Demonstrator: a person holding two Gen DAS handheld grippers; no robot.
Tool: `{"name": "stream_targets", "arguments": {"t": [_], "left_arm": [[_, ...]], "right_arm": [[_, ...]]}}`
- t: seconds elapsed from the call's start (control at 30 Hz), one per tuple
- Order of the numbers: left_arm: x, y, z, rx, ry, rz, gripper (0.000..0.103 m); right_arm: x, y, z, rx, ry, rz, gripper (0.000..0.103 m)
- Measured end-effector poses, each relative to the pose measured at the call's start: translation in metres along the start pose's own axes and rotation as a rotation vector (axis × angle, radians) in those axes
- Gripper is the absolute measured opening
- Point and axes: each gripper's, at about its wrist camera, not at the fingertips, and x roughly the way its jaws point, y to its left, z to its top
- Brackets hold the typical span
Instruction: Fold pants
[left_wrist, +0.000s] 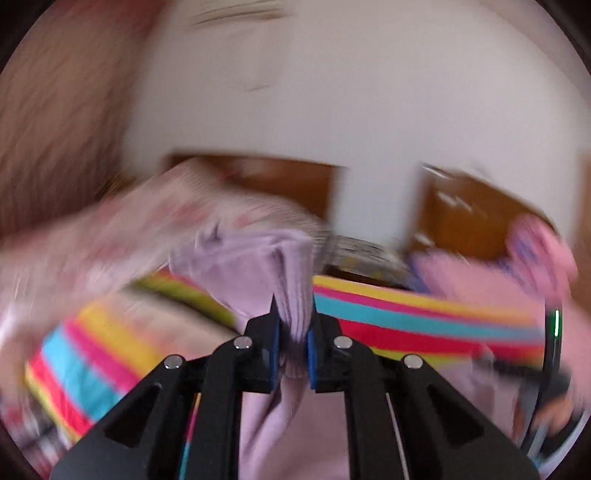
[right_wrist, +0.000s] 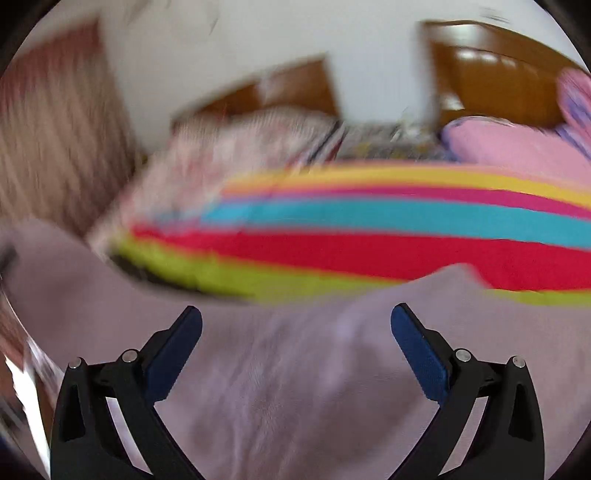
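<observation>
The pale lilac pants (left_wrist: 255, 266) bunch up between the blue pads of my left gripper (left_wrist: 293, 332), which is shut on a fold of the cloth. More of the fabric hangs below the jaws. In the right wrist view the same pants (right_wrist: 295, 387) lie spread under my right gripper (right_wrist: 295, 325), whose fingers stand wide open with nothing between them. Both views are blurred by motion.
A bedspread (right_wrist: 369, 236) with yellow, pink, blue, red and green stripes covers the bed beneath the pants. Pink pillows (right_wrist: 509, 147) and a patterned quilt (right_wrist: 229, 147) lie at the far side, before a brown wooden headboard (right_wrist: 498, 81) and a white wall.
</observation>
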Motion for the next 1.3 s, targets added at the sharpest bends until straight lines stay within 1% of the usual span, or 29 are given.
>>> {"name": "stream_targets", "arguments": {"t": [0.03, 0.07, 0.1, 0.13, 0.2, 0.23, 0.27, 0.3, 0.33, 0.37, 0.4, 0.43, 0.47, 0.5, 0.53, 0.57, 0.6, 0.63, 0.67, 0.73, 0.8, 0.87, 0.93, 1.0, 1.03, 1.07, 1.13, 1.2, 1.3], "left_arm": [[-0.001, -0.033, -0.005, 0.076, 0.003, -0.046, 0.014], [0.001, -0.064, -0.013, 0.145, 0.015, -0.089, 0.019], [0.004, -0.101, -0.029, 0.222, 0.045, -0.150, 0.022], [0.010, -0.129, -0.045, 0.280, 0.081, -0.212, 0.025], [0.020, -0.182, -0.086, 0.398, 0.172, -0.320, 0.045], [0.024, -0.199, -0.102, 0.439, 0.201, -0.340, 0.063], [0.025, -0.216, -0.120, 0.478, 0.226, -0.355, 0.065], [0.024, -0.220, -0.128, 0.494, 0.236, -0.367, 0.065], [0.019, -0.224, -0.134, 0.509, 0.235, -0.393, 0.069], [0.012, -0.224, -0.136, 0.515, 0.222, -0.409, 0.079], [0.000, -0.218, -0.136, 0.519, 0.176, -0.415, 0.083], [-0.012, -0.210, -0.135, 0.514, 0.134, -0.407, 0.090], [-0.024, -0.193, -0.131, 0.491, 0.087, -0.386, 0.092], [-0.029, -0.175, -0.127, 0.462, 0.070, -0.365, 0.093], [-0.031, -0.153, -0.123, 0.414, 0.063, -0.334, 0.094], [-0.025, -0.136, -0.118, 0.376, 0.066, -0.305, 0.096], [-0.023, -0.113, -0.117, 0.311, 0.079, -0.240, 0.096], [-0.029, -0.090, -0.120, 0.254, 0.101, -0.159, 0.098], [-0.025, -0.067, -0.123, 0.208, 0.126, -0.096, 0.098], [-0.019, -0.032, -0.128, 0.142, 0.167, -0.002, 0.098], [-0.014, 0.001, -0.135, 0.087, 0.212, 0.077, 0.098], [-0.006, 0.022, -0.136, 0.045, 0.231, 0.096, 0.098], [-0.007, 0.034, -0.143, 0.022, 0.240, 0.093, 0.099], [-0.008, 0.037, -0.144, 0.008, 0.243, 0.075, 0.099], [-0.008, 0.035, -0.146, 0.005, 0.243, 0.064, 0.099], [-0.013, 0.025, -0.146, 0.005, 0.242, 0.053, 0.099], [-0.012, 0.020, -0.151, 0.008, 0.241, 0.027, 0.099], [-0.012, 0.011, -0.156, 0.018, 0.245, 0.014, 0.099], [-0.016, 0.006, -0.160, 0.046, 0.244, 0.013, 0.099]], "right_arm": [[-0.026, -0.017, 0.002, 0.059, -0.067, 0.003, 0.099], [-0.048, -0.031, 0.004, 0.095, -0.109, -0.008, 0.099], [-0.068, -0.045, 0.004, 0.122, -0.141, -0.033, 0.099], [-0.081, -0.055, 0.004, 0.138, -0.160, -0.056, 0.099], [-0.108, -0.079, 0.000, 0.182, -0.190, -0.110, 0.099], [-0.120, -0.092, -0.005, 0.210, -0.191, -0.133, 0.099], [-0.128, -0.102, -0.010, 0.231, -0.183, -0.141, 0.099], [-0.136, -0.112, -0.017, 0.252, -0.171, -0.140, 0.099], [-0.140, -0.116, -0.022, 0.262, -0.162, -0.134, 0.099], [-0.143, -0.122, -0.028, 0.276, -0.141, -0.120, 0.099], [-0.144, -0.124, -0.033, 0.287, -0.126, -0.106, 0.099], [-0.143, -0.126, -0.041, 0.314, -0.099, -0.063, 0.099], [-0.142, -0.126, -0.047, 0.336, -0.076, -0.016, 0.099], [-0.140, -0.124, -0.052, 0.346, -0.058, 0.023, 0.099], [-0.131, -0.113, -0.059, 0.351, -0.018, 0.093, 0.099], [-0.123, -0.102, -0.063, 0.347, 0.011, 0.136, 0.099], [-0.117, -0.093, -0.067, 0.341, 0.032, 0.165, 0.099], [-0.104, -0.077, -0.071, 0.325, 0.082, 0.212, 0.099], [-0.091, -0.062, -0.074, 0.305, 0.127, 0.242, 0.099], [-0.068, -0.034, -0.080, 0.258, 0.192, 0.272, 0.099], [-0.048, -0.015, -0.084, 0.227, 0.249, 0.284, 0.096], [-0.030, 0.007, -0.096, 0.184, 0.313, 0.275, 0.087], [-0.016, 0.025, -0.101, 0.137, 0.345, 0.258, 0.086], [-0.010, 0.039, -0.100, 0.071, 0.345, 0.210, 0.086], [-0.007, 0.048, -0.099, 0.040, 0.360, 0.188, 0.086], [-0.005, 0.053, -0.098, 0.032, 0.374, 0.190, 0.085], [0.006, 0.061, -0.092, 0.039, 0.398, 0.207, 0.085], [0.015, 0.061, -0.086, 0.070, 0.390, 0.211, 0.083], [0.028, 0.050, -0.077, 0.187, 0.378, 0.269, 0.077]]}}
